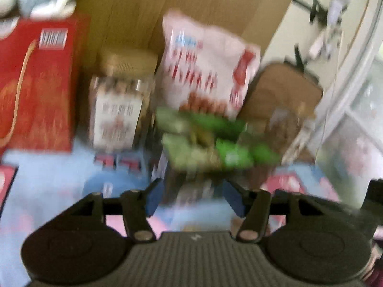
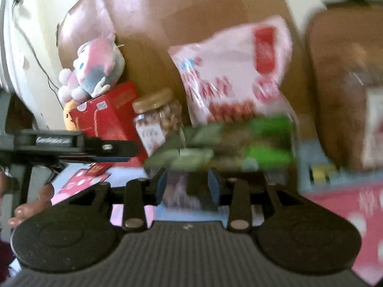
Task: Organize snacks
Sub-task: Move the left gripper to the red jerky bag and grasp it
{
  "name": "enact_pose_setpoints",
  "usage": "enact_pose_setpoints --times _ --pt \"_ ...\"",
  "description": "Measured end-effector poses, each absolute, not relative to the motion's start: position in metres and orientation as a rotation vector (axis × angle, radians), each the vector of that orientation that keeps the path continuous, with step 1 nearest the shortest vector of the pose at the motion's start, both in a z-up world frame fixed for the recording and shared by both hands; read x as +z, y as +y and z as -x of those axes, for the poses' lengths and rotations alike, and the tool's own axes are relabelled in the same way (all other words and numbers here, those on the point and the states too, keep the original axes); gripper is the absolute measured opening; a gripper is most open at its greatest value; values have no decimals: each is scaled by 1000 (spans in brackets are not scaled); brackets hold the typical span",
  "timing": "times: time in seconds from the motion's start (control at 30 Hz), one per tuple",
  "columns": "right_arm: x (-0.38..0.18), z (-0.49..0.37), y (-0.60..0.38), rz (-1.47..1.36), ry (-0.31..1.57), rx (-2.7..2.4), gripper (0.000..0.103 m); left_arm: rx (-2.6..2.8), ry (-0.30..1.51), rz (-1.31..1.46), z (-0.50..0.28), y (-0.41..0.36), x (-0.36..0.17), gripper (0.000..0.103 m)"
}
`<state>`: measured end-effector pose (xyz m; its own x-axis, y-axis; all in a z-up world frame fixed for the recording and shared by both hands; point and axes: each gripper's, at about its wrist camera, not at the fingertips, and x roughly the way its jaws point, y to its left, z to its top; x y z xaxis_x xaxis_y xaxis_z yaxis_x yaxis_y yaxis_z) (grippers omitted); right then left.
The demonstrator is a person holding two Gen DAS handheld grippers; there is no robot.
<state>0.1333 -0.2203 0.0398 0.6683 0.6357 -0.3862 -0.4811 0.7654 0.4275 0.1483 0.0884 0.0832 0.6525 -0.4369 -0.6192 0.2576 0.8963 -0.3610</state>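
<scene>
Both views are motion-blurred. A green snack pack lies in front of a white-and-red snack bag that leans on a cardboard box. My left gripper has its blue pads apart around the lower part of a pack; whether it grips is unclear. In the right wrist view the green pack sits just above my right gripper, whose pads stand on either side of a blurred packet. A clear nut jar with a gold lid and a red gift box stand to the left.
A plush toy sits on the red box. A brown cushion stands at the right. The left gripper's side crosses the right view at left. A blue-and-pink cloth covers the surface. A large cardboard box forms the backdrop.
</scene>
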Motion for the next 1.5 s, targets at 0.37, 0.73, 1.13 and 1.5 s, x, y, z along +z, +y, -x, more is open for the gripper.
enact_pose_setpoints --times 0.37,0.73,1.13,1.5 --pt "-20 -102 -270 -615 755 534 40 -457 891 332 -134 81 45 56" --pt "-17 -103 -260 -605 678 533 2 -435 927 283 -134 58 46 56" --pt "10 -83 -286 -714 608 608 2 -635 998 387 -135 6 50 66" --pt "3 -88 -226 -672 664 770 8 -491 1012 545 -120 71 33 74"
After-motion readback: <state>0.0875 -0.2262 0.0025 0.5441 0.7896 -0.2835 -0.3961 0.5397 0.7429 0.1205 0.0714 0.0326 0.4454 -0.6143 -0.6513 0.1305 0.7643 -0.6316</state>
